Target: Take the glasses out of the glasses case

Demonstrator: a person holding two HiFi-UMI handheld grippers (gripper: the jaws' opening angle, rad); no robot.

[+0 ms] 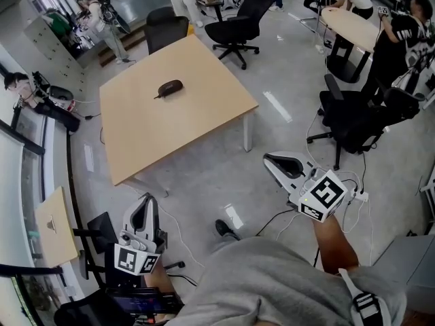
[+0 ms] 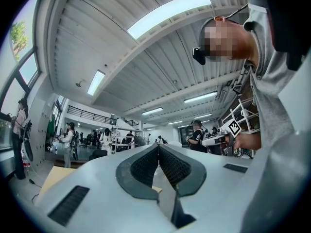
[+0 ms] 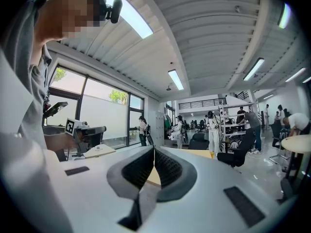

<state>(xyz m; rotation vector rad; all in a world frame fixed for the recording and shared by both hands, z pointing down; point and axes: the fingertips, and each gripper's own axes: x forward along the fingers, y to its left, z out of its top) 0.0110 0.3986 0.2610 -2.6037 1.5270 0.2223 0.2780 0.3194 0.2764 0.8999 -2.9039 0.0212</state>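
Observation:
A dark oval glasses case (image 1: 169, 87) lies closed on the light wooden table (image 1: 197, 114), well away from me. My left gripper (image 1: 145, 203) is at the lower left, over the floor and short of the table's near edge, shut and empty. My right gripper (image 1: 270, 159) is at the right, also over the floor beside the table's near corner, shut with nothing held. In the left gripper view the gripper's (image 2: 158, 148) jaws meet at the tips; the right gripper view shows its own gripper (image 3: 154, 150) likewise. The glasses themselves are hidden.
Black office chairs stand behind the table (image 1: 238, 20) and to the right (image 1: 353, 117). A small wooden side table (image 1: 53, 226) sits at the left. Cables (image 1: 353, 195) trail on the floor near my right gripper. Several people work at a round table (image 1: 353, 26) far right.

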